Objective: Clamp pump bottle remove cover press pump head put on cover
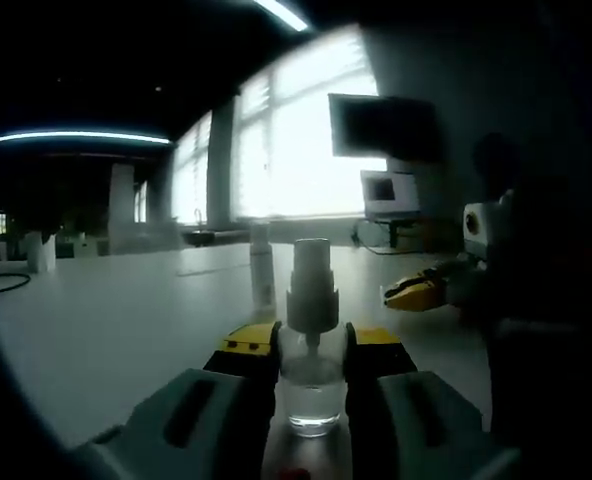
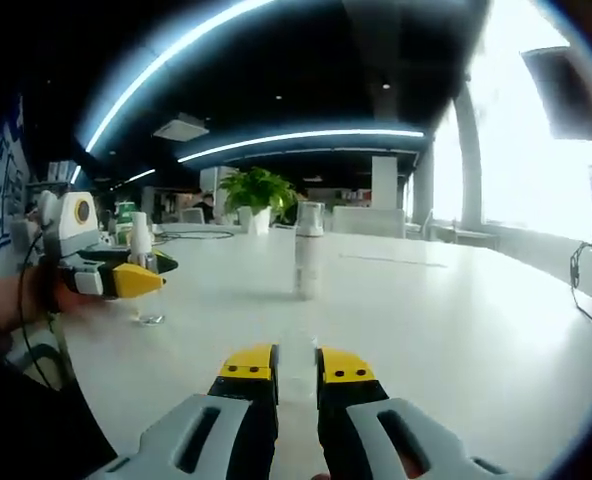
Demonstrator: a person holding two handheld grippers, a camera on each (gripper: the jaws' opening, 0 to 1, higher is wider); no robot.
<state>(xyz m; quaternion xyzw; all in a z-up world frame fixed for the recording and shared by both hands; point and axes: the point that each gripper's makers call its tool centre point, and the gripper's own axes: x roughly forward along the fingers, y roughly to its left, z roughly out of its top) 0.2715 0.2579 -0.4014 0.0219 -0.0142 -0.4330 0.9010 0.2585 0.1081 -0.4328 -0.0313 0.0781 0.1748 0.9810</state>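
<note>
A wide pale tabletop (image 2: 456, 330) fills a dim office with bright windows (image 1: 296, 140) beyond the fingers. The left gripper (image 1: 312, 365) has its fingers pinching a small clear pump bottle (image 1: 311, 385), pump head bare, standing between them on the tabletop. Its clear cover (image 2: 307, 262) stands well ahead of the right gripper (image 2: 296, 370), whose fingers are nearly pressed together and hold nothing. Pressing the pump off-centre could tip or twist the light bottle in its grip.

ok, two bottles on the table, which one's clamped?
The pump bottle with its white pump head bare, held between the left gripper jaws. The other bottle stands free farther back.
</note>
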